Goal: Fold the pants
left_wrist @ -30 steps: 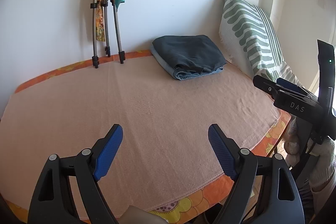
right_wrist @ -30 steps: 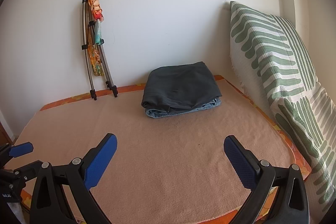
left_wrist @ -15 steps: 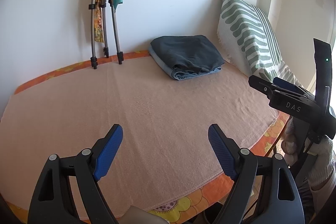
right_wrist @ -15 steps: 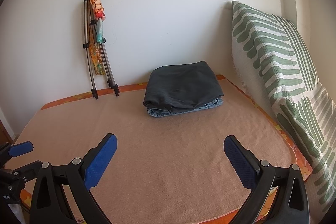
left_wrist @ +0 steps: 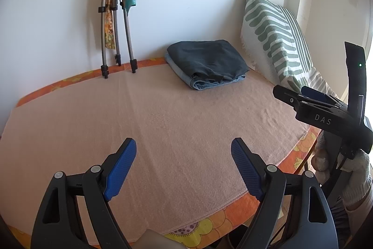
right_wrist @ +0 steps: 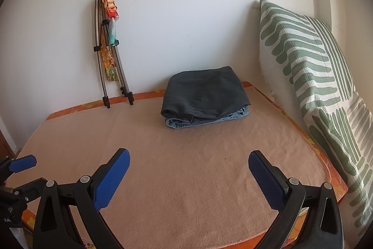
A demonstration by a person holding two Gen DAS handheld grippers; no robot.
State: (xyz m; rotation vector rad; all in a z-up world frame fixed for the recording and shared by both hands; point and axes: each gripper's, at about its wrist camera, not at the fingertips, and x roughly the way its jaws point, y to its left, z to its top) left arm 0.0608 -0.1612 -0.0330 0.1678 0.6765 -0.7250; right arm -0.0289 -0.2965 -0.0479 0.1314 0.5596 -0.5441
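Pants point(right_wrist: 205, 91), dark grey and folded into a neat rectangle, lie on top of a folded pair of blue jeans point(right_wrist: 209, 120) at the far end of the bed, close to the white wall point(right_wrist: 174, 4) and just beside the green-and-white striped pillow point(right_wrist: 310, 57) that leans in the right corner. Both garments rest on a peach towel point(left_wrist: 174, 132) spread over an orange flowered sheet point(left_wrist: 209, 223). The left gripper point(left_wrist: 183, 165) hovers above the near part of the towel with its blue pads spread wide apart and nothing between them. The right gripper point(right_wrist: 188, 175) is likewise wide open and holds nothing, well short of the pants; it also shows from the side at the right edge of the left camera's view, near the bed's edge. A folded tripod point(right_wrist: 109, 67) with colourful cloth tied to it leans against the wall left of the clothes. Something pale at the bottom edge of the left view is too blurred to identify.
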